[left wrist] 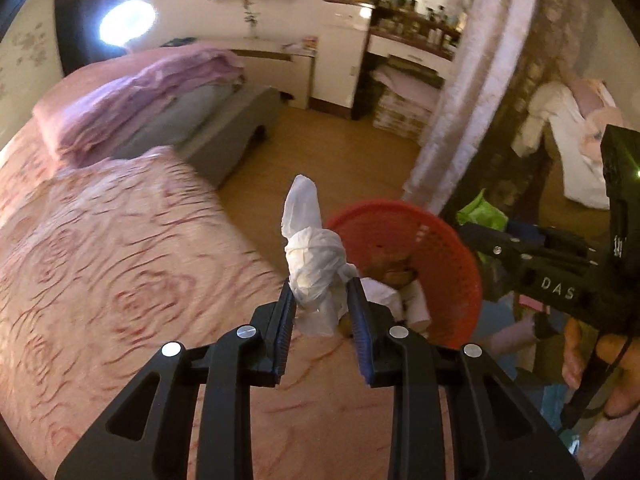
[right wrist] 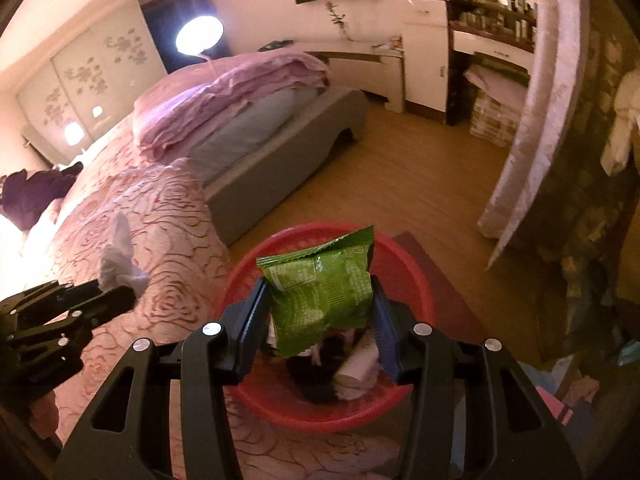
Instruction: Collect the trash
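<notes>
My left gripper (left wrist: 322, 292) is shut on a crumpled white tissue (left wrist: 314, 258) and holds it over the bed edge, just left of the red trash basket (left wrist: 452, 256). It also shows at the left of the right wrist view (right wrist: 116, 296) with the tissue (right wrist: 118, 260). My right gripper (right wrist: 320, 292) is shut on a green snack wrapper (right wrist: 322, 280) directly above the red basket (right wrist: 416, 276), which holds paper and dark trash. The right gripper shows in the left wrist view (left wrist: 480, 236) with the green wrapper (left wrist: 480, 210) behind it.
A bed with a pink rose-pattern cover (right wrist: 152, 248) lies left of the basket, with folded purple bedding (right wrist: 240, 96) on it. Wooden floor (right wrist: 400, 176) lies beyond. A pale curtain (right wrist: 532, 120) hangs right. Shelves (right wrist: 492, 12) and a cabinet stand at the far wall.
</notes>
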The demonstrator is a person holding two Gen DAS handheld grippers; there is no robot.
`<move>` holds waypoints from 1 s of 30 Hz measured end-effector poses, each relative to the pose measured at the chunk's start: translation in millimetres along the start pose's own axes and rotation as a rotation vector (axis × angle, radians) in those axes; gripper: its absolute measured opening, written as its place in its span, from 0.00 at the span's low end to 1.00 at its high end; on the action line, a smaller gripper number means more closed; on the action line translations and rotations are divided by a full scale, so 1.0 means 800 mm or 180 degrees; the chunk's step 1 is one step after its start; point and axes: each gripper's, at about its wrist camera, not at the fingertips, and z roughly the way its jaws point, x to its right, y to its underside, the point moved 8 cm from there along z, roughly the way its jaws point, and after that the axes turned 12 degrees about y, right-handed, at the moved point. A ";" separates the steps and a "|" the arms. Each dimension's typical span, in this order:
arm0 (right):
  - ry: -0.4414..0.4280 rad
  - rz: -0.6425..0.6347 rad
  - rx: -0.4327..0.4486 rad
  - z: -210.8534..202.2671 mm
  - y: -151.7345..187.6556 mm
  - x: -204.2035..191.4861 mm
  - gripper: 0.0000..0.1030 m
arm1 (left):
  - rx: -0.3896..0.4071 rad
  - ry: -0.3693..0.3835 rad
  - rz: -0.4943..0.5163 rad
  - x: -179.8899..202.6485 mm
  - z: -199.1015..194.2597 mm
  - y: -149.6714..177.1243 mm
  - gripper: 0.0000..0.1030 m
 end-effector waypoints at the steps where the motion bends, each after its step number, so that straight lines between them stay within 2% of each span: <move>1: 0.0013 0.0023 -0.0014 0.002 0.001 0.005 0.46 | -0.0038 0.0028 0.0019 0.006 0.009 -0.002 0.25; 7: 0.0055 0.0097 -0.0061 0.011 0.008 0.026 0.46 | -0.0236 0.0179 0.0070 0.031 0.057 -0.009 0.26; 9: 0.0061 0.0113 -0.0082 0.015 0.009 0.030 0.46 | -0.0269 0.0180 0.0096 0.032 0.067 -0.012 0.34; 11: 0.0050 0.0139 -0.0117 0.021 0.011 0.033 0.46 | -0.0249 0.0146 0.0105 0.031 0.071 -0.016 0.52; 14: 0.0020 0.0155 -0.0171 0.031 0.014 0.033 0.46 | -0.0213 0.0139 0.0074 0.027 0.069 -0.020 0.65; 18: -0.0035 0.0126 -0.0226 0.040 0.016 0.024 0.49 | -0.0175 0.0085 -0.0009 0.016 0.062 -0.025 0.69; 20: -0.0073 0.0101 -0.0231 0.043 0.017 0.018 0.62 | -0.0137 0.0050 -0.0068 0.007 0.054 -0.028 0.71; 22: -0.0095 0.0099 -0.0222 0.044 0.016 0.014 0.67 | -0.0079 0.0009 -0.0145 -0.003 0.045 -0.030 0.72; 30: -0.0125 0.0173 -0.0274 0.038 0.024 0.011 0.76 | 0.0038 -0.0123 -0.0227 -0.019 0.021 -0.029 0.74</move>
